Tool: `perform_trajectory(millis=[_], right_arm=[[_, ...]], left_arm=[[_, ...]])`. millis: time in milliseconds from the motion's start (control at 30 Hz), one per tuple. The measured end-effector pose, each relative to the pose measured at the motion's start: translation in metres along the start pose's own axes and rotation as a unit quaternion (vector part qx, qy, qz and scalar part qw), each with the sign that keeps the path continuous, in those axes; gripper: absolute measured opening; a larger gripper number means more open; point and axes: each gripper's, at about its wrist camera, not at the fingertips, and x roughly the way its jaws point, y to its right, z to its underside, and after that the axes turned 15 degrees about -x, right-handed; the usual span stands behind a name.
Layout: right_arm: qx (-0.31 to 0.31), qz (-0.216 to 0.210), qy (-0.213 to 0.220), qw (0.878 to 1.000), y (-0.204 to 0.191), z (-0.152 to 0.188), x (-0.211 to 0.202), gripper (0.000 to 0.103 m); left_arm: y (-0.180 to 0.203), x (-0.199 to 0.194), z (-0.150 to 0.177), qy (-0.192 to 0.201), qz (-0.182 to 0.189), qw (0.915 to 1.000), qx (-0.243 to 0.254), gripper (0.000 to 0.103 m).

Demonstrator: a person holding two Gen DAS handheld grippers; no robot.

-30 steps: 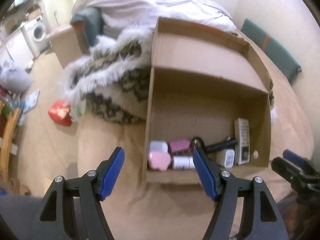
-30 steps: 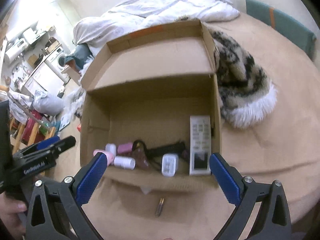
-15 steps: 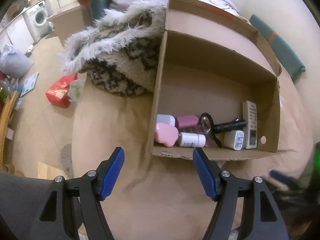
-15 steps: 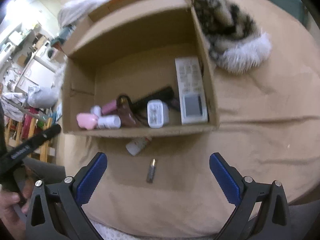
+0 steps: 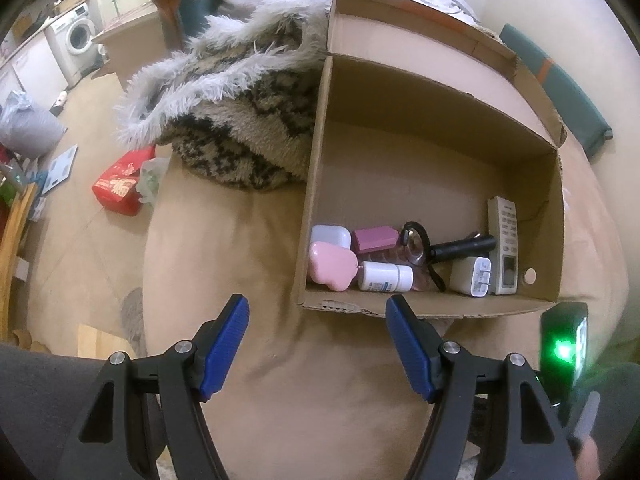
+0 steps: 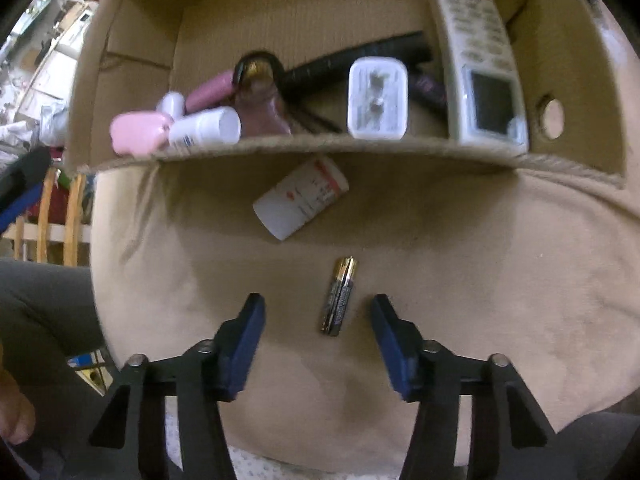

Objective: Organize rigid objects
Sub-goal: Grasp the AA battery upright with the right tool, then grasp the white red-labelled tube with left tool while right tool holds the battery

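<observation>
A black and gold battery (image 6: 339, 296) lies on the tan cover, between the blue pads of my right gripper (image 6: 318, 310). Its jaws are closing and neither pad touches the battery. Beyond it a white bottle with red print (image 6: 300, 198) lies on its side against the cardboard box (image 6: 320, 146). The box (image 5: 316, 184) holds several small items: a pink case (image 5: 332, 266), a white pill bottle (image 5: 384, 276), a white charger (image 5: 472, 276) and a remote (image 5: 504, 248). My left gripper (image 5: 318, 320) hovers open and empty in front of the box's near left corner.
A furry patterned blanket (image 5: 236, 120) is heaped left of the box. A red packet (image 5: 120, 186) lies on the floor beyond the cover's left edge. The right gripper's body with a green light (image 5: 564, 344) shows at the right of the left wrist view.
My right gripper has dropped toward the cover and tilted down; its jaws have narrowed around the battery. The left gripper sank a little early on, then held still.
</observation>
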Motion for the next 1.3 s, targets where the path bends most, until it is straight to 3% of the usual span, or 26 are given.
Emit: perform_trajectory(millis=[133, 200, 367, 567, 867, 1300], right_arm=[[-0.007, 0.018, 0.0, 1.0, 0.003, 0.004, 0.003, 0.03], [0.005, 0.015, 0.005, 1.0, 0.012, 0.007, 0.0, 0.011], [0.014, 0.013, 0.025, 1.0, 0.022, 0.016, -0.012, 0.011], [0.072, -0.005, 0.062, 0.995, 0.051, 0.028, -0.036, 0.011], [0.113, 0.002, 0.081, 0.99, 0.075, 0.039, -0.053, 0.011], [0.128, 0.023, 0.086, 0.988, 0.078, 0.035, -0.052, 0.011]], left_arm=[[0.005, 0.003, 0.004, 0.004, -0.011, 0.9998, 0.017, 0.068], [0.01, 0.005, 0.008, 0.008, -0.021, 0.9992, 0.033, 0.068], [0.024, 0.018, 0.025, -0.025, -0.011, 0.9972, 0.069, 0.068], [0.055, 0.045, 0.045, -0.078, 0.004, 0.9909, 0.109, 0.068], [0.105, 0.069, 0.058, -0.078, -0.005, 0.9837, 0.162, 0.068], [0.132, 0.122, 0.057, -0.122, -0.027, 0.9812, 0.147, 0.068]])
